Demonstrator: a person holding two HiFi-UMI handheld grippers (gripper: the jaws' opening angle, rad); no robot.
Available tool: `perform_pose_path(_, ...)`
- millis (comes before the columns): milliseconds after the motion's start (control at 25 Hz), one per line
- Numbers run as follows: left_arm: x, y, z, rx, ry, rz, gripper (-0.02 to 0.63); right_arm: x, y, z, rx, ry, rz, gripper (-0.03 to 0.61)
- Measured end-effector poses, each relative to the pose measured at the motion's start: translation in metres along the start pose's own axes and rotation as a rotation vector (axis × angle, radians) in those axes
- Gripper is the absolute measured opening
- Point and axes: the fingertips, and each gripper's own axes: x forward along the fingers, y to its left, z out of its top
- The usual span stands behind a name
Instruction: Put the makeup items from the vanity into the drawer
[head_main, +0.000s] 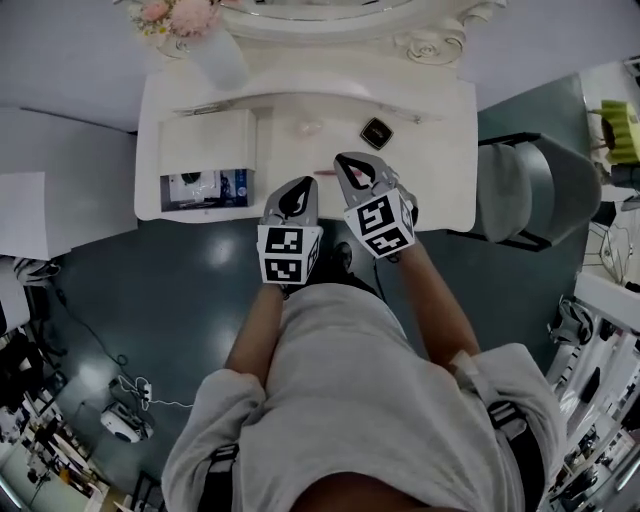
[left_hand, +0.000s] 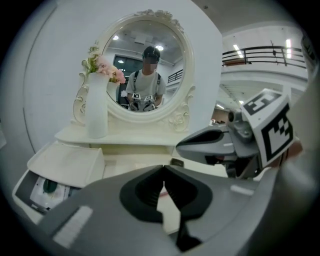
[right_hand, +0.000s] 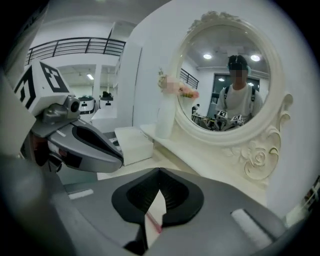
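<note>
On the white vanity top (head_main: 440, 150) lie a black square compact (head_main: 376, 132) (left_hand: 176, 162), a pale pink item (head_main: 305, 128) and a thin red stick (head_main: 325, 172) (right_hand: 154, 222). At the left stands a white box (head_main: 207, 140) (left_hand: 65, 160) with its drawer (head_main: 205, 188) (left_hand: 45, 187) pulled open, showing dark contents. My left gripper (head_main: 300, 183) (left_hand: 164, 167) hovers at the vanity's front edge, shut and holding nothing. Just to its right, my right gripper (head_main: 345, 158) (right_hand: 160, 170) is shut and bare, over the red stick and short of the compact.
A white vase of pink flowers (head_main: 215, 50) (left_hand: 96, 112) stands at the back left, before the oval mirror (left_hand: 147, 65) (right_hand: 232, 80). A grey chair (head_main: 540, 190) sits right of the vanity. The person stands close against the front edge.
</note>
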Motion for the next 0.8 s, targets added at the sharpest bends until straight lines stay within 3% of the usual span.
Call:
perform_pose_path(360, 0.013, 0.046, -0.007, -0.069, 0.015, 0.012, 0.003, 0.057, 0.008, 0.001, -0.200, 0.133, 0.010, -0.002)
perform_pose_path(560, 0.026, 0.064, -0.006, -0.104, 0.035, -0.018, 0.003, 0.078, 0.009, 0.000, -0.196, 0.185, 0.022, 0.000)
perform_pose_path(800, 0.039, 0.073, -0.005, -0.153, 0.040, 0.002, 0.003, 0.098, 0.001, -0.016, -0.304, 0.252, 0.043, 0.058)
